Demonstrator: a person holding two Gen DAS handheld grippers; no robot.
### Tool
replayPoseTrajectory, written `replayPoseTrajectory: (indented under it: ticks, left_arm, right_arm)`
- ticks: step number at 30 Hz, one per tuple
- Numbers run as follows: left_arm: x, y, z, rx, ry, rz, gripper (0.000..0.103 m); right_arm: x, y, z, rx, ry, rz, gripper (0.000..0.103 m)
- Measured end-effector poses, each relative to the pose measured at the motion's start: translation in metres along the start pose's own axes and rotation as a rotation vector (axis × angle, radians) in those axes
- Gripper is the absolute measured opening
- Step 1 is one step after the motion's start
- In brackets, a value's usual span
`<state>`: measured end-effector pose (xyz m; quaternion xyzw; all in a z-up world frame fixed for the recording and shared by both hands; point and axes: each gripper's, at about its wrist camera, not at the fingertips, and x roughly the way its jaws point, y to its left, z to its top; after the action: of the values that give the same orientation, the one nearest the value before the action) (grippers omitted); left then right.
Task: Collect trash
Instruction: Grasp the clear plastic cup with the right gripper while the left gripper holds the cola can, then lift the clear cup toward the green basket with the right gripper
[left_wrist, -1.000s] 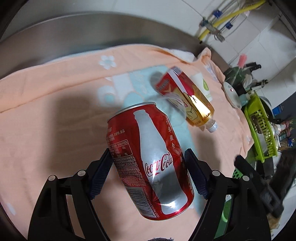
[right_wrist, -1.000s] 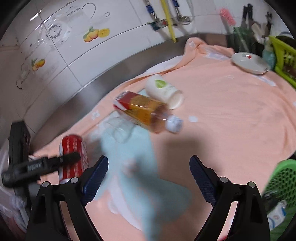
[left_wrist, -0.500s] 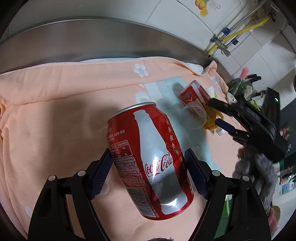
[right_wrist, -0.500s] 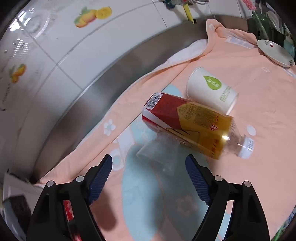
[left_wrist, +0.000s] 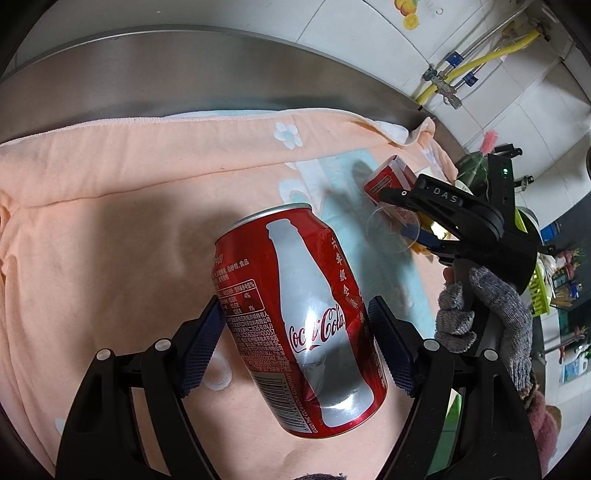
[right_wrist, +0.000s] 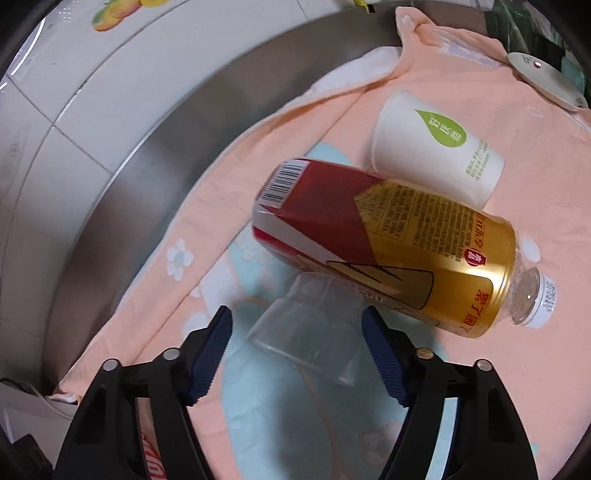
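1. The left gripper (left_wrist: 295, 339) is clamped on a red cola can (left_wrist: 306, 321): both blue pads press its sides, and the can hangs tilted above the peach towel (left_wrist: 110, 229), top end leaning away toward the towel's far edge.
2. The right gripper (right_wrist: 295, 343) has its jaws closing around a clear plastic cup (right_wrist: 310, 325). The cup lies on its side between the blue pads, open rim toward the camera. The right pad sits just beside the cup's wall and the left pad stands a little apart, so the pads do not yet press it.
3. A hand in a grey knitted glove (left_wrist: 491, 314) carries the right gripper; in the left wrist view it shows at the right side, reaching toward the towel's middle.
4. The clear plastic cup rests on the pale blue patch printed on the towel, with its base touching the side of a bottle (right_wrist: 391, 258).
5. The bottle, with a red and gold label and a white cap, lies on its side across the towel's middle, the cap pointing toward the towel's right side.
6. Behind the bottle a white paper cup (right_wrist: 436, 147) with a green leaf mark lies on its side, touching or nearly touching the bottle.
7. Near the towel's far right corner sits a small round white dish (right_wrist: 546, 79).
8. Beyond the towel's far edge runs a steel counter rim (right_wrist: 155, 155), then a white tiled wall (right_wrist: 92, 85) with fruit decals.
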<state>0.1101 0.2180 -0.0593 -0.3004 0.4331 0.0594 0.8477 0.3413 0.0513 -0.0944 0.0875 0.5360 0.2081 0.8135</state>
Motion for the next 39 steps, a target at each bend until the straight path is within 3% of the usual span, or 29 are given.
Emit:
replayPoseTrajectory:
  ticks: [2,12,22,29,35,39]
  left_arm:
    - [0.001,0.0,0.0,-0.002,0.004,0.001,0.077]
    - [0.0,-0.004,-0.001,0.004,-0.002,0.002,0.077]
    - [-0.004,-0.022,-0.006,0.04,-0.003,-0.016,0.077]
    - [-0.002,-0.054,-0.014,0.082,0.005,-0.057,0.077]
    - [0.007,-0.096,-0.027,0.152,0.032,-0.103,0.077]
    - [0.014,-0.129,-0.037,0.198,0.053,-0.142,0.077]
  right_arm:
    - [0.003,0.0,-0.002,0.001,0.005,-0.003,0.064]
    - [-0.013,-0.007,-0.015,-0.015,-0.002,0.055,0.062]
    - [-0.059,-0.025,-0.051,-0.046,-0.045,0.132,0.062]
    - [-0.117,-0.069,-0.088,-0.023,-0.125,0.153,0.062]
    - [-0.166,-0.129,-0.123,0.03,-0.183,0.1,0.062]
    - [-0.193,-0.176,-0.135,0.07,-0.217,0.0,0.062]
